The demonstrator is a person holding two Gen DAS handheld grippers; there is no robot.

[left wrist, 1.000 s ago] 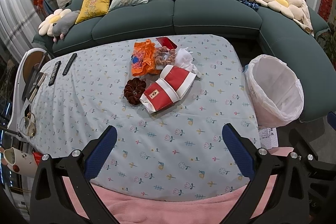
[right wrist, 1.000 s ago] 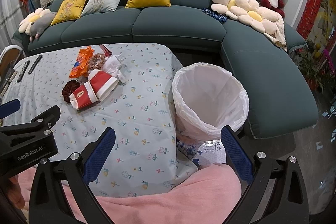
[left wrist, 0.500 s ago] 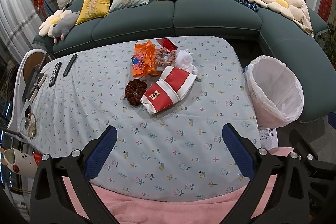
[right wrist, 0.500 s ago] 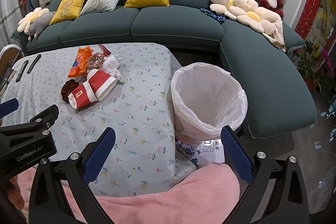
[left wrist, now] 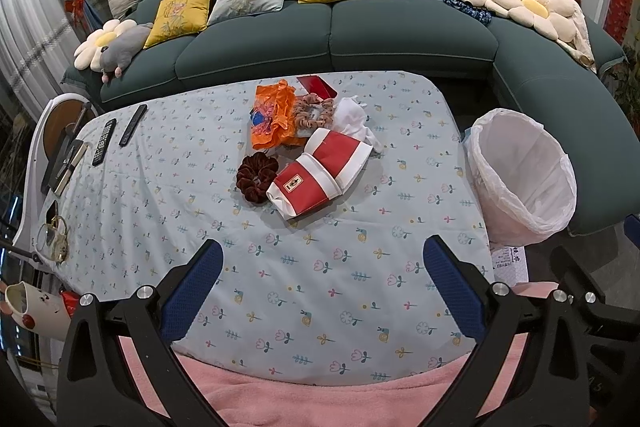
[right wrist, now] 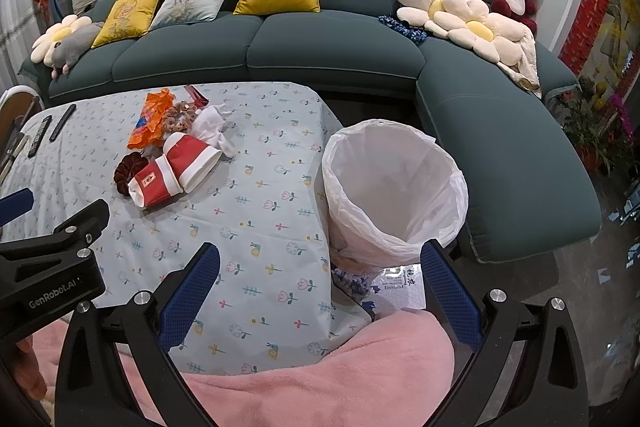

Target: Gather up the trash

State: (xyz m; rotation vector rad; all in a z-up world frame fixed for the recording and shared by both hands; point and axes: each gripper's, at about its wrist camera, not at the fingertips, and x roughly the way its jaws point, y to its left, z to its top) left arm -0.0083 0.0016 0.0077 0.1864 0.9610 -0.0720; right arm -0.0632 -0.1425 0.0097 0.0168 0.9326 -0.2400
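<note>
Now, from left to right, the left gripper [left wrist: 320, 279] hovers wide open and empty over the floral table [left wrist: 168, 155], the trash pile around the red-and-white paper cup [left wrist: 320, 173] lies mid-table, and the right gripper [right wrist: 320, 279], equally spread and empty, faces the white-lined bin [right wrist: 394, 195] beside the table.

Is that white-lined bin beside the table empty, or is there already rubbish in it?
Empty, as far as shows. The bin stands upright and open, and only bare white liner is visible inside; its very bottom is hidden.
</note>
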